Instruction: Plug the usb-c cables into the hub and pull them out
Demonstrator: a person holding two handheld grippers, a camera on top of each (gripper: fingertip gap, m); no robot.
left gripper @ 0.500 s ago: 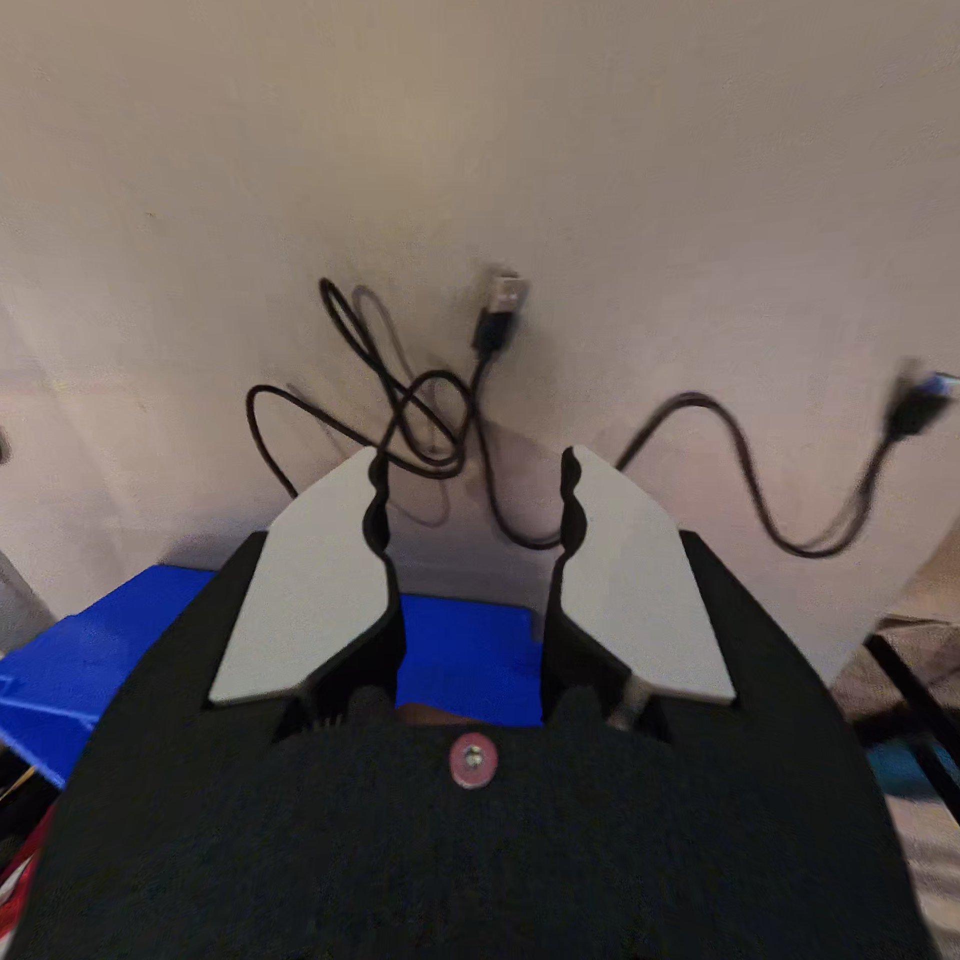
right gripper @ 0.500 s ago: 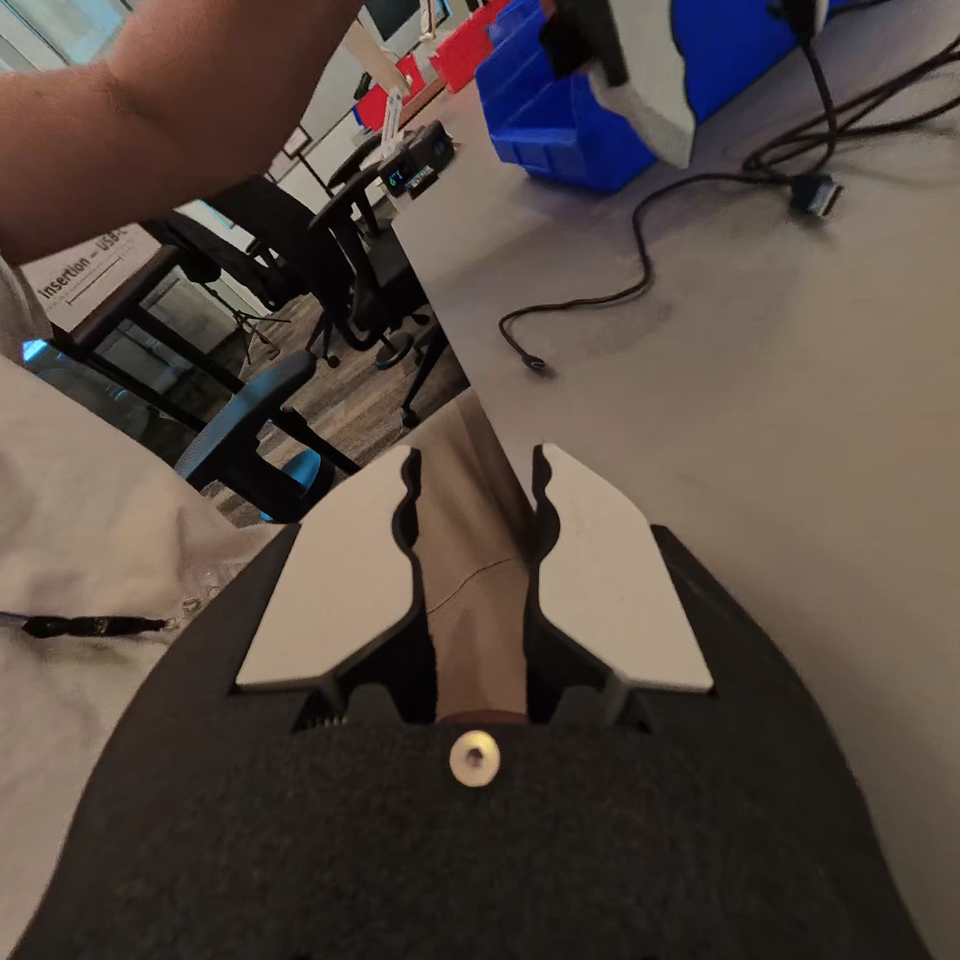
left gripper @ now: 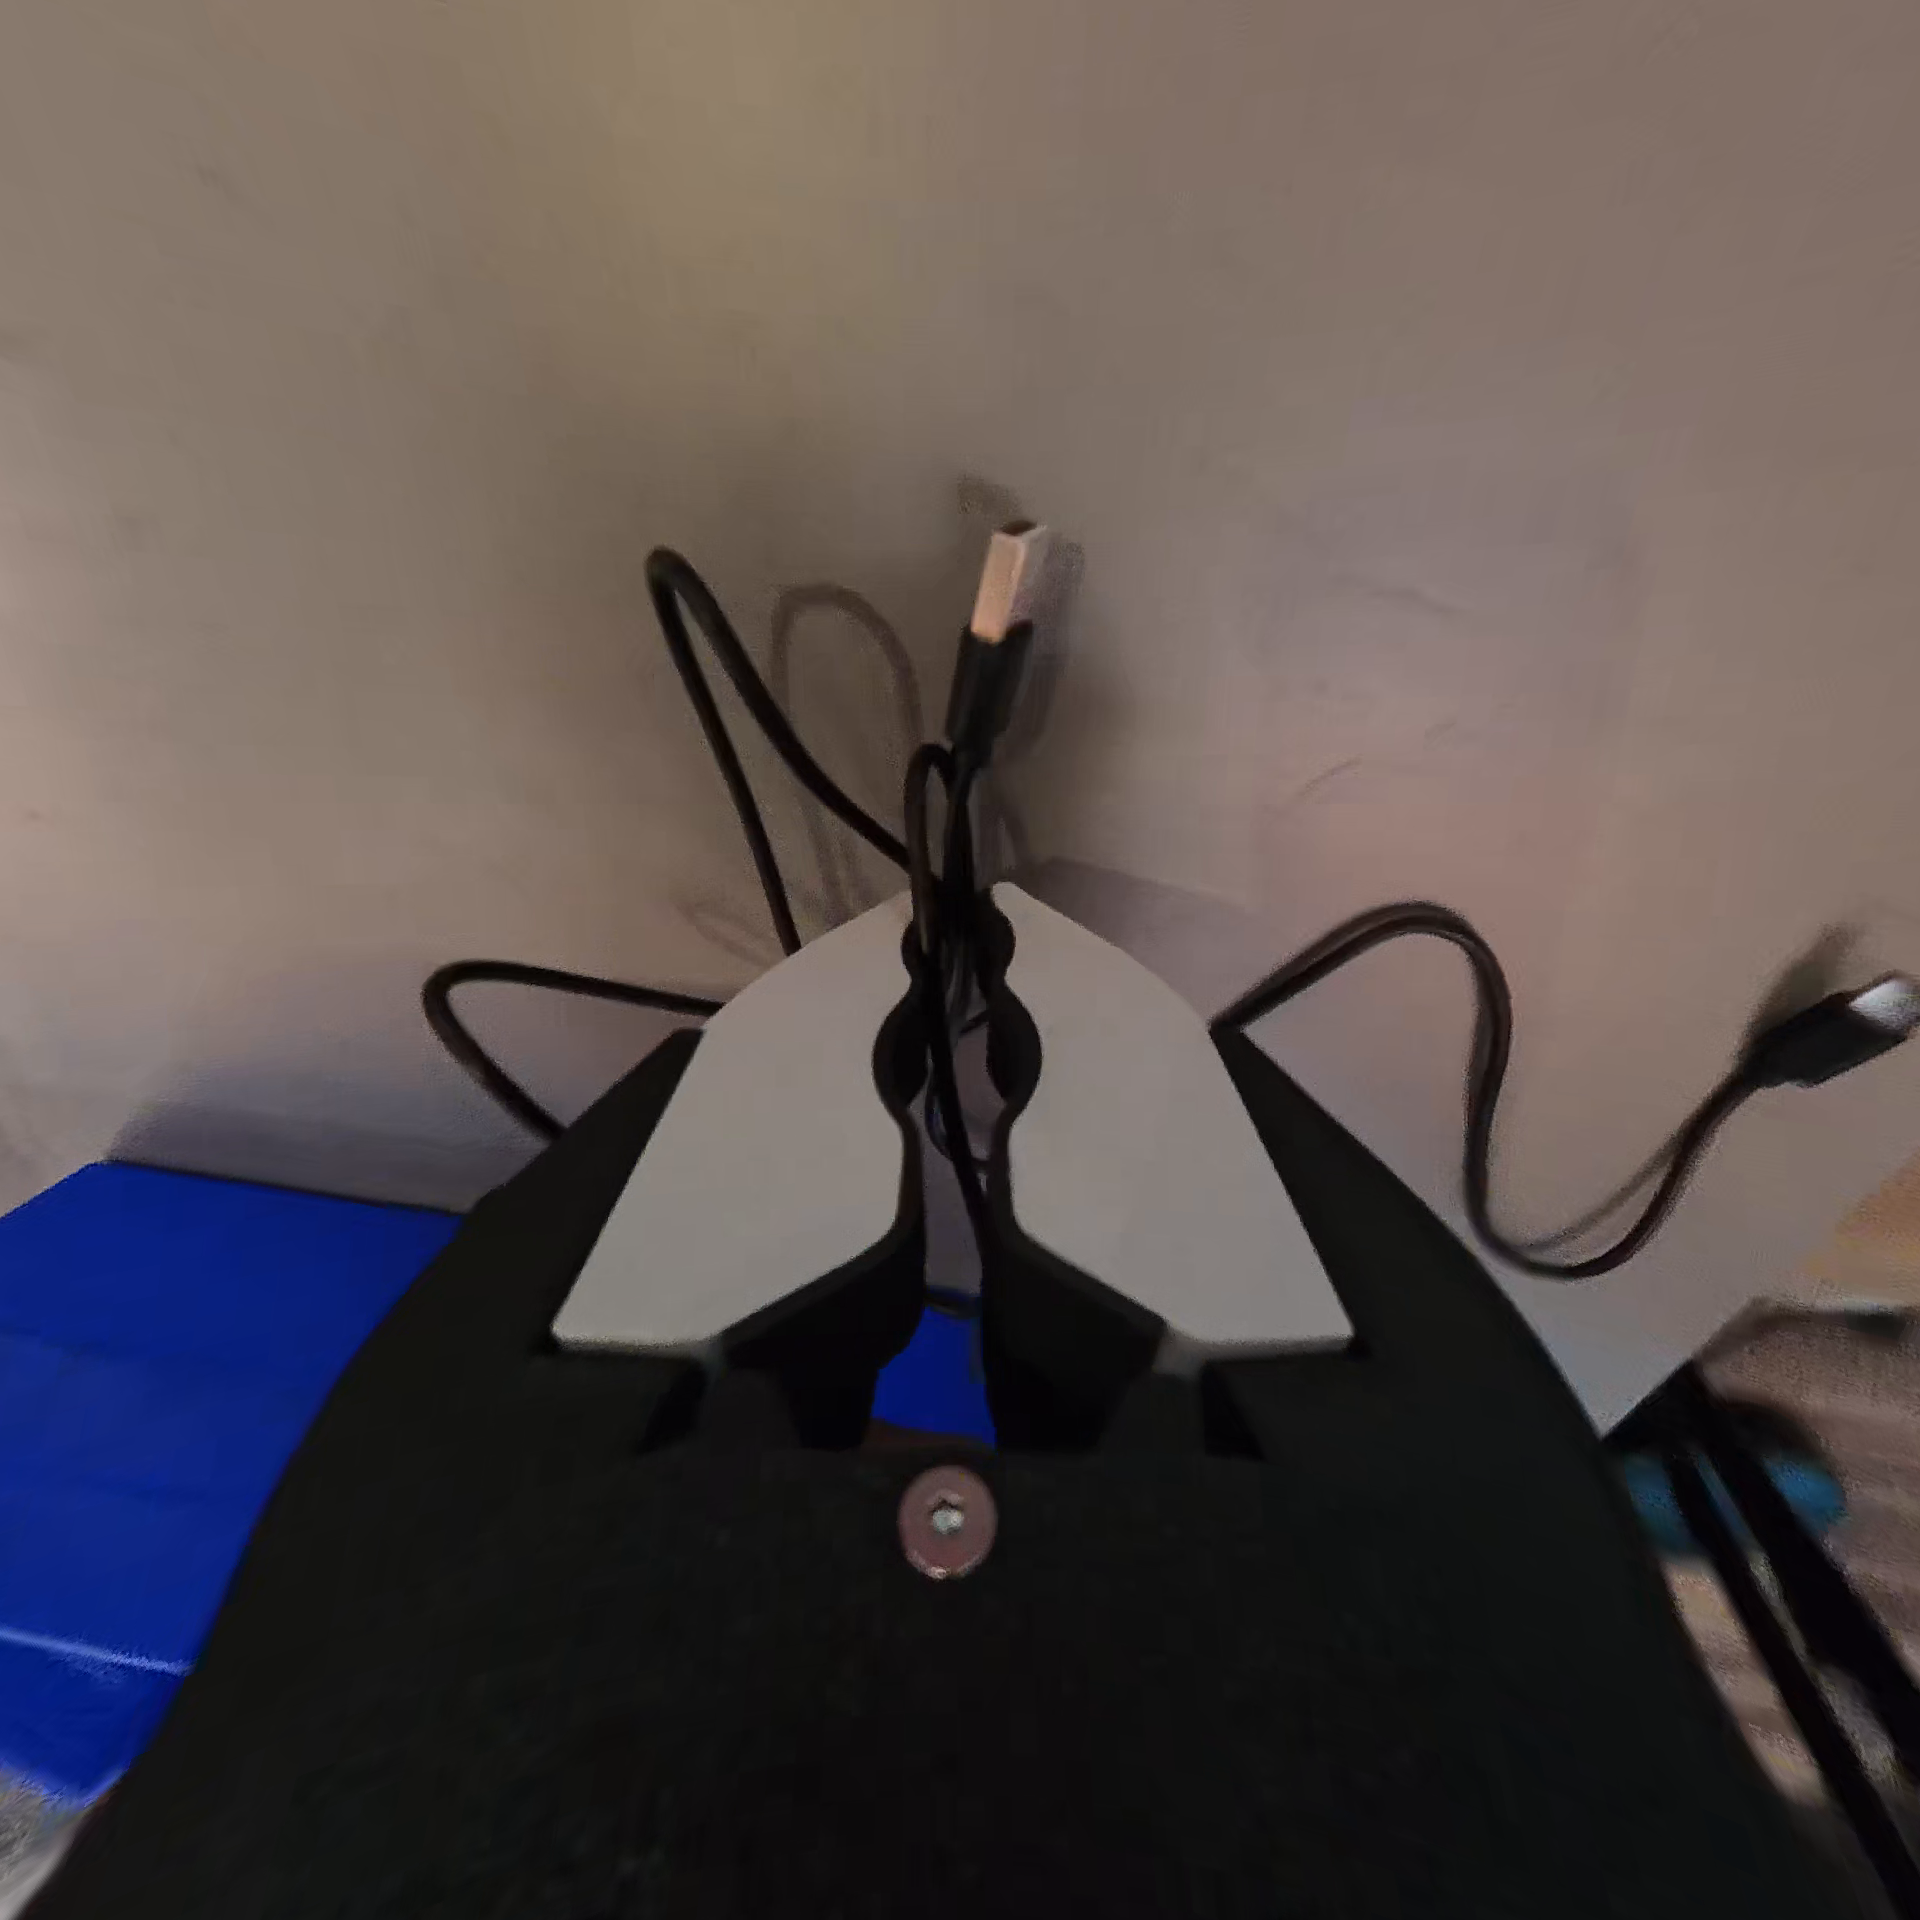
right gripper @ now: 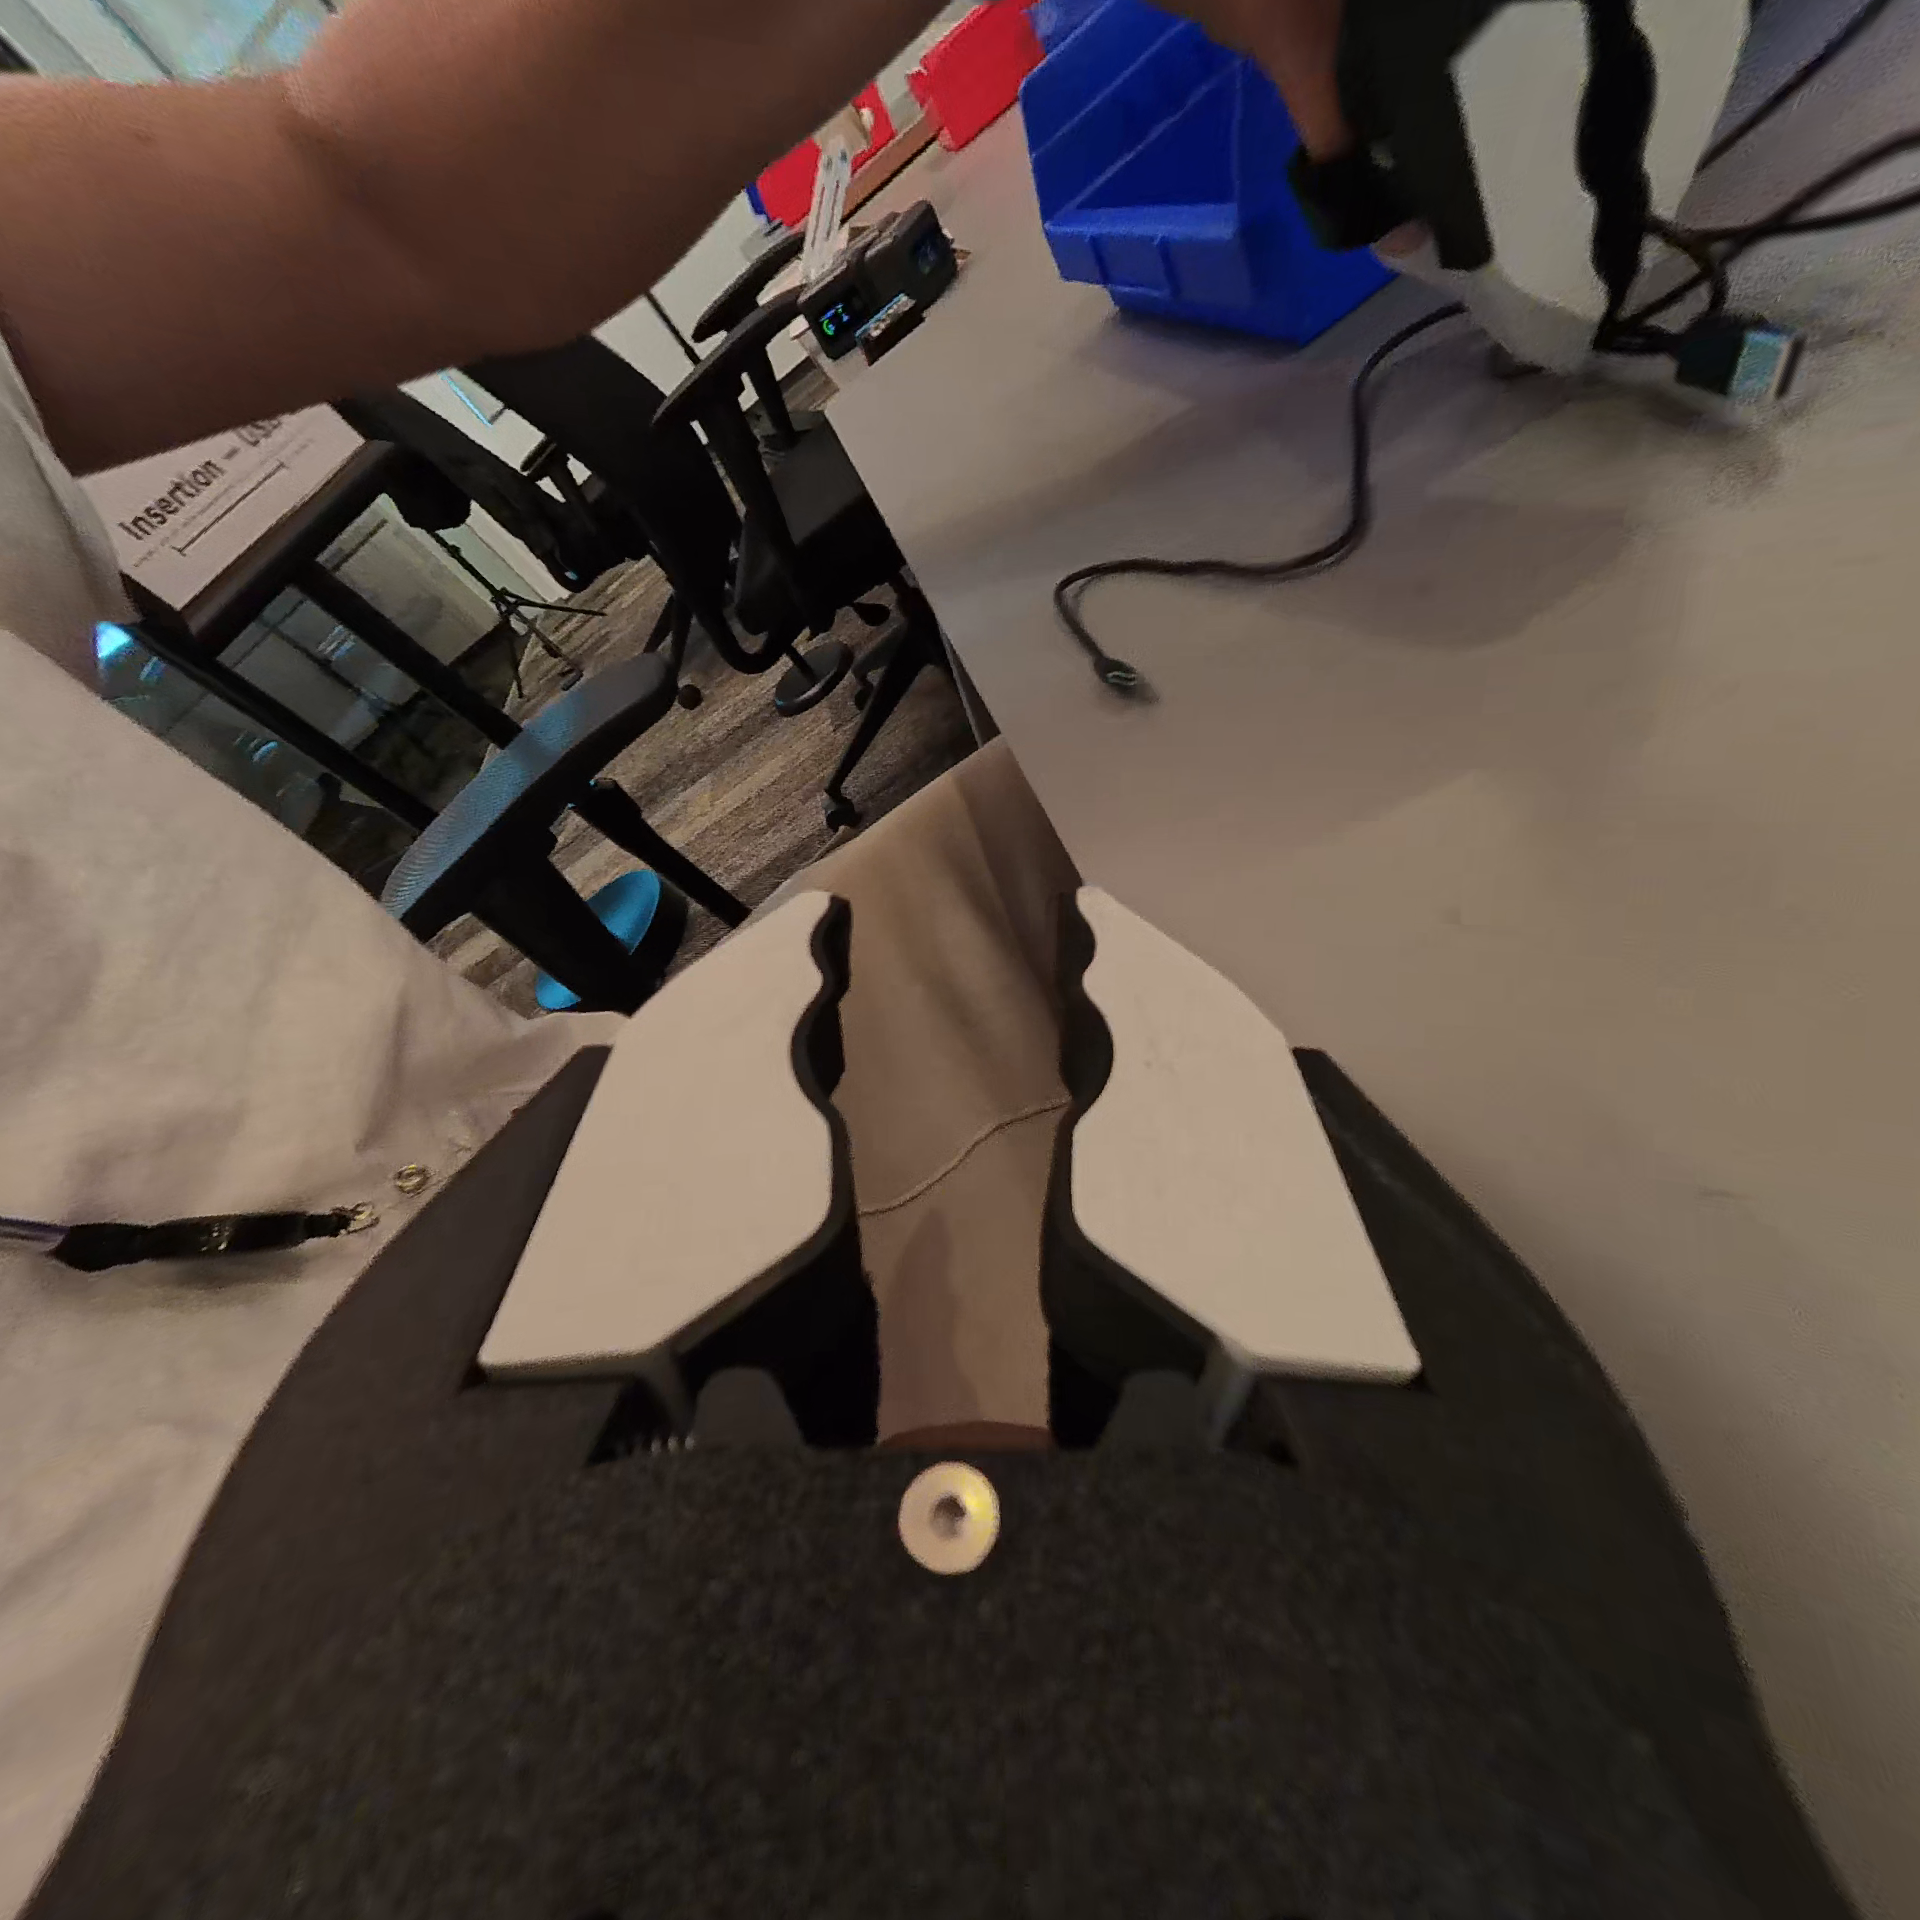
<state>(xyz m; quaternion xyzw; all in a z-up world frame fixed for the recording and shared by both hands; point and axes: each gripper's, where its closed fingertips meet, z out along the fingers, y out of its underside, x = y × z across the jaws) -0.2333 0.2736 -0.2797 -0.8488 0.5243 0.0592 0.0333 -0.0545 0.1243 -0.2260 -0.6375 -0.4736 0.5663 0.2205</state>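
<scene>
My left gripper (left gripper: 956, 904) is shut on a bunch of black cable strands (left gripper: 940, 831) just above the grey table (left gripper: 1351, 416). One strand ends in a USB-A plug (left gripper: 1003, 597) beyond the fingertips. A second cable (left gripper: 1475, 1039) snakes right to another plug (left gripper: 1870, 1008). In the right wrist view the left gripper (right gripper: 1527, 322) shows at top right over the cables, beside a USB-A plug (right gripper: 1745, 364). A thin cable with a small plug end (right gripper: 1122, 681) lies free nearer. My right gripper (right gripper: 956, 914) is open and empty at the table's near edge. No hub is in view.
A blue bin (right gripper: 1195, 187) stands behind the left gripper; it also shows in the left wrist view (left gripper: 208, 1351). A small device with a lit screen (right gripper: 883, 281) and red bins (right gripper: 966, 73) sit farther back. Office chairs (right gripper: 748, 499) stand beyond the edge. A person's forearm (right gripper: 416, 208) crosses above. My right fingertips sit around 25 cm from my left ones.
My left gripper has moved forward and down and shut on the black cables, which bunched together. My right gripper stays open and has barely moved.
</scene>
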